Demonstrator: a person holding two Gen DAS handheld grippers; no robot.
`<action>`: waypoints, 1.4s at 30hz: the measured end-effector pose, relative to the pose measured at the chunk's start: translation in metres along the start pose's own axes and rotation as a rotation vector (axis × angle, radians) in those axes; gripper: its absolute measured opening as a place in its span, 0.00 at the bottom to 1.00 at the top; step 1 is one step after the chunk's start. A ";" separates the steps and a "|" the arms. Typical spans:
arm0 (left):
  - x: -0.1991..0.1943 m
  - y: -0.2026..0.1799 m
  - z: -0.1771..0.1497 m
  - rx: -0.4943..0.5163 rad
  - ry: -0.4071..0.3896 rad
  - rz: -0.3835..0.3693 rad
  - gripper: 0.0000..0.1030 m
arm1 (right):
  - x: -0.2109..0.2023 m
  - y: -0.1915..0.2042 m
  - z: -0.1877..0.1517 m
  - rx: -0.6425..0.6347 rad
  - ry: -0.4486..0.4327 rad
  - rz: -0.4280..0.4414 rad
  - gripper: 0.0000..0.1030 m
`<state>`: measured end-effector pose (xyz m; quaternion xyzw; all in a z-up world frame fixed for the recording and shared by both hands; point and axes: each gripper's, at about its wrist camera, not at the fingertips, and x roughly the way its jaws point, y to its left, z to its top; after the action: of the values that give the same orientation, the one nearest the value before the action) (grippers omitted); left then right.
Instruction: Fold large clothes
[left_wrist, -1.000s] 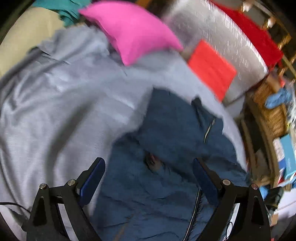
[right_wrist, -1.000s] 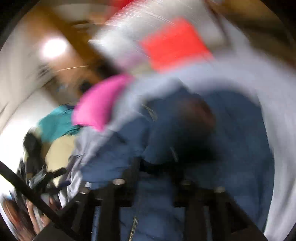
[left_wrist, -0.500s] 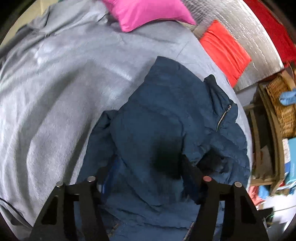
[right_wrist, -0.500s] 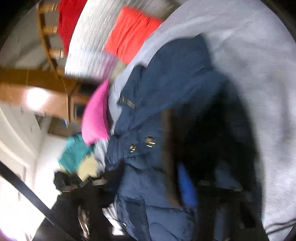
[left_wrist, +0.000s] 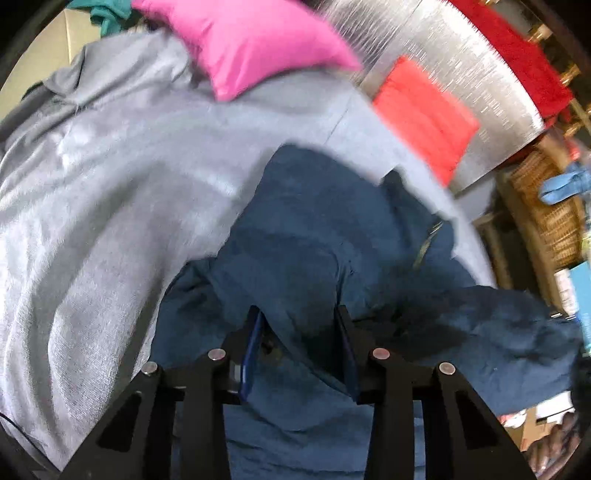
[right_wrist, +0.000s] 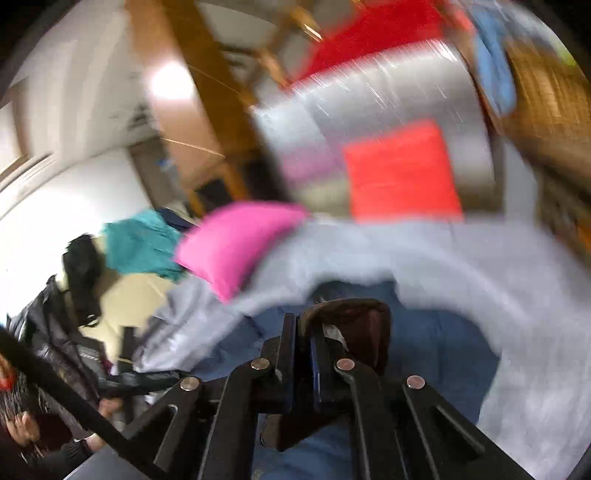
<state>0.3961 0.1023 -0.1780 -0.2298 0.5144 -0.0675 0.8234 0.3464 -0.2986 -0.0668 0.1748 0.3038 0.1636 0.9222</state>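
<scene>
A dark blue padded jacket (left_wrist: 314, 229) lies crumpled on a grey bedspread (left_wrist: 110, 177). My left gripper (left_wrist: 299, 332) is shut on a thick fold of the jacket, the blue pads pressing in from both sides. In the right wrist view the jacket (right_wrist: 436, 343) lies below, and my right gripper (right_wrist: 306, 332) is shut on a dark edge of the jacket with its brown lining (right_wrist: 362, 325) showing. This view is blurred by motion.
A pink pillow (left_wrist: 251, 40) and an orange-red pillow (left_wrist: 421, 110) lie at the head of the bed against a silver cushion (left_wrist: 454, 74). A wicker basket (left_wrist: 546, 206) stands at the right. Teal cloth (right_wrist: 140, 243) and dark clothes (right_wrist: 77, 273) lie at the left.
My left gripper was open above the jacket, came down and closed on a fold of it. My right gripper keeps hold of the jacket and has swung, changing its view.
</scene>
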 end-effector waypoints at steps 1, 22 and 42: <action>0.009 0.002 0.000 -0.002 0.038 0.020 0.48 | 0.022 -0.025 -0.011 0.068 0.120 -0.037 0.07; 0.038 -0.018 0.049 0.183 0.002 0.176 0.35 | 0.105 -0.065 -0.044 0.175 0.439 -0.266 0.07; 0.011 0.035 0.064 -0.045 -0.082 0.171 0.80 | 0.105 -0.097 -0.024 0.263 0.360 -0.308 0.37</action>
<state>0.4533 0.1487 -0.1794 -0.2059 0.4996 0.0241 0.8411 0.4308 -0.3360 -0.1785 0.2127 0.5046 0.0089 0.8367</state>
